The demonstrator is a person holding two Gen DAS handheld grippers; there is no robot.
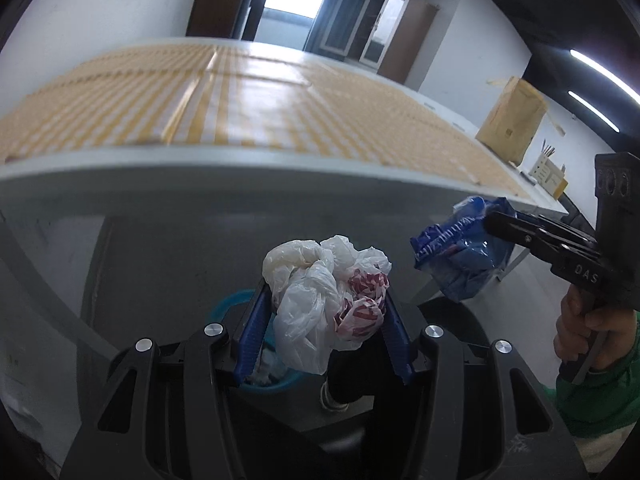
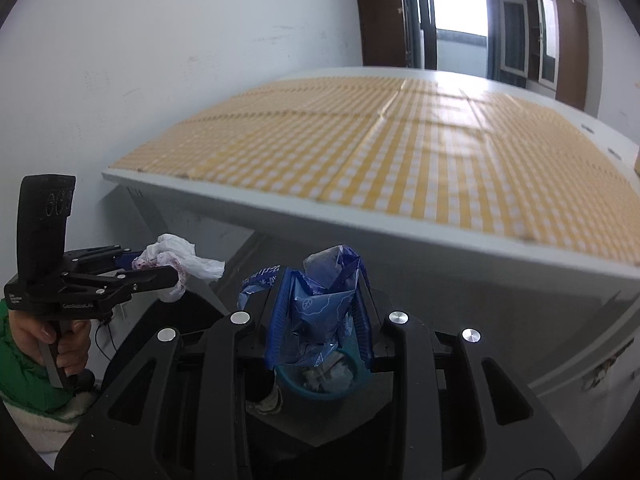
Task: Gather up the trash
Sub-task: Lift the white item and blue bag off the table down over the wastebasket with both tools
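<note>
Your left hand-held gripper (image 1: 325, 300) clamps the white plastic bag (image 1: 320, 300); your right hand-held gripper (image 2: 320, 304) clamps the blue wrapper (image 2: 320, 304), seemingly above a bin (image 2: 320, 380).

Colours and patterns noted
Counter cloth (image 2: 400, 152) yellow-white check; crumpled bag (image 1: 320, 300) white with red print; wrapper (image 2: 320, 304) blue; bin (image 2: 320, 388) teal; sleeve (image 1: 600, 392) green.

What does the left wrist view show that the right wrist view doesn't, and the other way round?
Only the left wrist view shows the cardboard box on the far counter. Only the right wrist view shows the table's left corner against the wall. Both show the left gripper shut on the white plastic bag, the right gripper shut on the blue wrapper, the checkered tablecloth and the teal bin below.
</note>
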